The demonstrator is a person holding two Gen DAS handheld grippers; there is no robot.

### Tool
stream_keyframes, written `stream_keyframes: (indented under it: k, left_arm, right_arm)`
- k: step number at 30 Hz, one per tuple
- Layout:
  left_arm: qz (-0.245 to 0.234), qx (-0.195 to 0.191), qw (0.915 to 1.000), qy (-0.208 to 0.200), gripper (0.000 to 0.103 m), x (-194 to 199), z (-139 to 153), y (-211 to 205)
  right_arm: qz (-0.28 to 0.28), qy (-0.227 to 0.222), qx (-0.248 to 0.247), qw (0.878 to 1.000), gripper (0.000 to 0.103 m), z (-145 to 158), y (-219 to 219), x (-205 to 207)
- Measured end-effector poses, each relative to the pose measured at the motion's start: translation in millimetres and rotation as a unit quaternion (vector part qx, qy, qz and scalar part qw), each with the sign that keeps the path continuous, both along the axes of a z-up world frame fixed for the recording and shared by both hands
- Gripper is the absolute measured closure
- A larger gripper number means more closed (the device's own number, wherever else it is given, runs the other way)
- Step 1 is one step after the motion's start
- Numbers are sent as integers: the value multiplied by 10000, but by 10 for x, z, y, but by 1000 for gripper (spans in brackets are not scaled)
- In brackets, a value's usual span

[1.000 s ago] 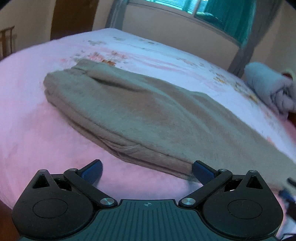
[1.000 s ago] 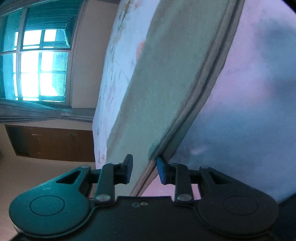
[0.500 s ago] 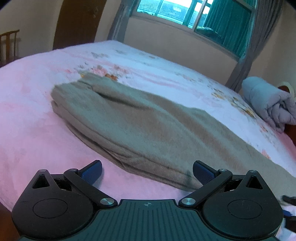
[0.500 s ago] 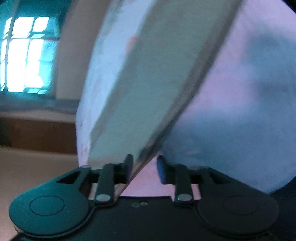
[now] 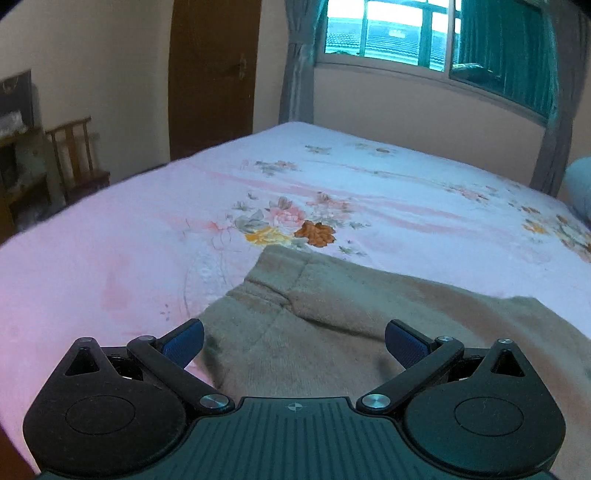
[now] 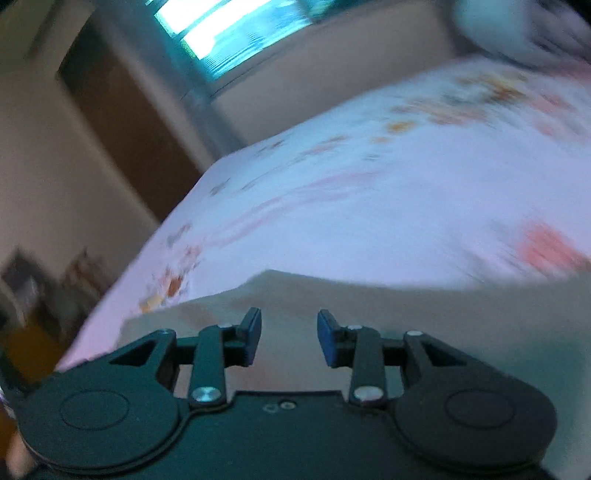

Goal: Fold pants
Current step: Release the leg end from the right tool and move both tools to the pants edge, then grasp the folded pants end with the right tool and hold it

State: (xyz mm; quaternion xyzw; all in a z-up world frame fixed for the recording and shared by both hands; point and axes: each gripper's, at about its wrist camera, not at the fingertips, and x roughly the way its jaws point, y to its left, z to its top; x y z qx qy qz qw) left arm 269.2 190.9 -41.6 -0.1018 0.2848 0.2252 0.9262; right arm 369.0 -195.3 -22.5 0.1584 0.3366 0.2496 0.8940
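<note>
Grey-beige pants (image 5: 332,317) lie flat on the pink floral bed, their waistband end toward the far left in the left wrist view. My left gripper (image 5: 293,341) is wide open just above the waistband end, touching nothing. In the blurred right wrist view the pants (image 6: 369,306) spread under and ahead of my right gripper (image 6: 290,338), whose blue-padded jaws stand partly apart with no cloth between them.
The bed (image 5: 129,258) has a pink floral sheet. A rolled blanket (image 5: 581,184) lies at its far right. A wooden chair (image 5: 74,155) and a door (image 5: 214,74) stand beyond the bed's left edge, a window (image 5: 424,33) behind.
My left gripper moved left and forward to the waistband end. My right gripper swung from a sideways tilt to level, its jaws opened wider and the pant edge between them is gone.
</note>
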Motion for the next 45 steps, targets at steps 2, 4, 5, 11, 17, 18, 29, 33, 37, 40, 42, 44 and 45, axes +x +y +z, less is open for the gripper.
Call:
stream_keyframes:
  k: [2,4,5,11,17,18,29,33,37,40,42,44,45]
  left_arm:
    - [-84,-90,9999,30,0,43,-92,32]
    - [-90,-64,9999,121,0,66,-218,52]
    - [-82,-3,9997,208,0,74,-292,45]
    - [-28,-541,9978,383,0,-34,-605,271]
    - [-59,-506,9986,167,0,-105,-687,255]
    - [-53,-512,9986,141,0,-114,-694,253]
    - [-119,-493,9981,350,0,-158,-558,265]
    - [-87,-411,9986,322,0,-329,-483,115]
    - [-164,-405,9986,282,0,-451,-393,-126]
    - [-359,-407,9984,141,0,-472,-289,-414]
    - [-586,-377,9975,107,0,-413,-221,-705]
    - [-880,-279,9957,103,0,-331,-163,-1052]
    - [-1100,-236,9936,94,0,-284,-142,-1249]
  right_arm:
    - [380,-162,-311,9987,77,-49,456,246]
    - [765,-316,-582,9949,77,-117,768,356]
    - [966,-290,-606,9931,77,-148,875,400]
    - [1031,330,-876,9903,103,-540,961,900]
    - [171,251,-646,9974,85,-397,473,929]
    - [199,116,-646,9976,85,-344,496,889]
    - [-557,-73,-49,9984,64,-40,-269,363]
    - [-1458,-239,624,9871,54,75,-1439,-342]
    - [-2626,-32,1022,9595,53,-95,-2624,-979]
    - [-3512,69,1550,9234,53,-262,-3416,-1517]
    - [-3898,137,1887,9013,54,-383,-3774,-1768]
    - [-4127,182,2134,8853,54,-481,-4018,-1929]
    - [-4179,199,2218,8808,55,-540,-4082,-1941]
